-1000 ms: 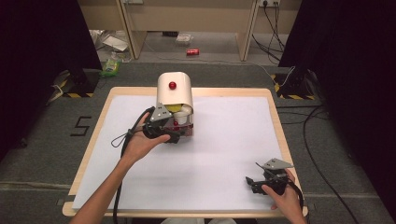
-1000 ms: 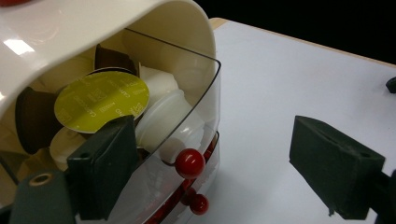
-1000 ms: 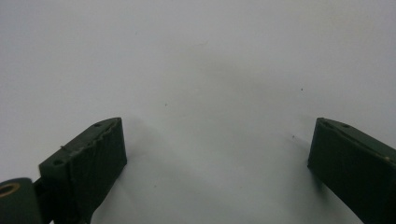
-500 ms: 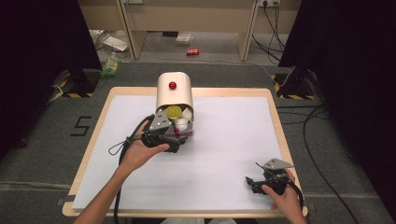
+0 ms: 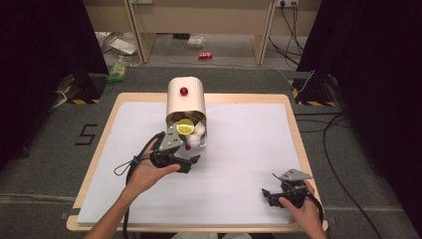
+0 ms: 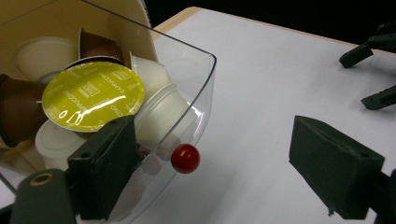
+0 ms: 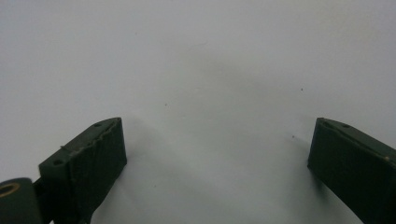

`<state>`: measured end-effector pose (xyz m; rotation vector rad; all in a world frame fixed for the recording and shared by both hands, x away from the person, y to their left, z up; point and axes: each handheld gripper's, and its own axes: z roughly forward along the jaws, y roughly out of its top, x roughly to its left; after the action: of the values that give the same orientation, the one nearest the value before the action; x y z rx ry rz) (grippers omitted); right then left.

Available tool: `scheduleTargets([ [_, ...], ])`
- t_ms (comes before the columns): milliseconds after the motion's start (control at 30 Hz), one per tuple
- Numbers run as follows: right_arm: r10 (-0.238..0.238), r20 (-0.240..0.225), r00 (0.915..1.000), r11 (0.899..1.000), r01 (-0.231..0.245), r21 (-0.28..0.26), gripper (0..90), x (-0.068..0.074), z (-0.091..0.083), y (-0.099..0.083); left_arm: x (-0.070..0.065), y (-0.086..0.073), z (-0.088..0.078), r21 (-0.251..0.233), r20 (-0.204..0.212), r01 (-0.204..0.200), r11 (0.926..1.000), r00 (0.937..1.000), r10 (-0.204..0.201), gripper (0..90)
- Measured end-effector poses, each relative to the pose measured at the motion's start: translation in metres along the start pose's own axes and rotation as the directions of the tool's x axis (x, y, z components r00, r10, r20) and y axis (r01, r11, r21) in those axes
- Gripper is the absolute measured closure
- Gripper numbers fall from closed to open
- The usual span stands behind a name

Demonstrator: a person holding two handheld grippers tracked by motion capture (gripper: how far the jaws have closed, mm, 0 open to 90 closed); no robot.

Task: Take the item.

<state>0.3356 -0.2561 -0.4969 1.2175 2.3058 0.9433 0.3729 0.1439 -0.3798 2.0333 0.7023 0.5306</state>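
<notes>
high view: left gripper (image 5: 191,160) sits just before the capsule dispenser (image 5: 186,99), partly hiding its clear drawer (image 5: 199,142).

left gripper view: jaws apart, red knob (image 6: 185,158) between them, seemingly untouched; yellow capsule (image 6: 92,95) covers others.

right gripper view: right gripper (image 7: 217,158) gapes over bare table (image 7: 201,60).

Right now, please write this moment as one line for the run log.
left gripper: open, at red knob of clear drawer | capsules: inside | right gripper: open, over white table

A wood-edged table (image 5: 292,124) (white-topped) carries a cream capsule dispenser (image 5: 185,102), seemingly lying flat.
</notes>
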Motion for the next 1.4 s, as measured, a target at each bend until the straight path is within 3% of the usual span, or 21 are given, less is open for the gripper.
scheduleTargets([
  [433, 0.0, 0.0, 1.0, 1.0, 0.0, 0.0, 4.7, 0.0, 0.0, 0.0, -0.006, -0.003, -0.003, 0.012, -0.007, 0.002, 0.9999, 1.0, -0.002, 15.3],
  [933, 0.0, 0.0, 1.0, 1.0, 0.0, 0.0, 4.7, 0.0, 0.0, 0.0, 0.003, -0.003, -0.005, -0.009, -0.007, 0.043, 0.999, 0.999, -0.043, 19.3],
  [1167, 0.001, 0.0, 1.0, 1.0, -0.001, 0.001, 4.7, 0.0, 0.0, 0.0, 0.008, 0.008, -0.016, -0.046, -0.03, 0.048, 0.9978, 0.9983, -0.049, 21.5],
  [1400, 0.0, 0.0, 1.0, 1.0, 0.0, 0.0, 4.7, 0.0, 0.0, 0.0, 0.018, 0.016, -0.016, -0.05, -0.069, 0.061, 0.9969, 0.9955, -0.064, 25.5],
])
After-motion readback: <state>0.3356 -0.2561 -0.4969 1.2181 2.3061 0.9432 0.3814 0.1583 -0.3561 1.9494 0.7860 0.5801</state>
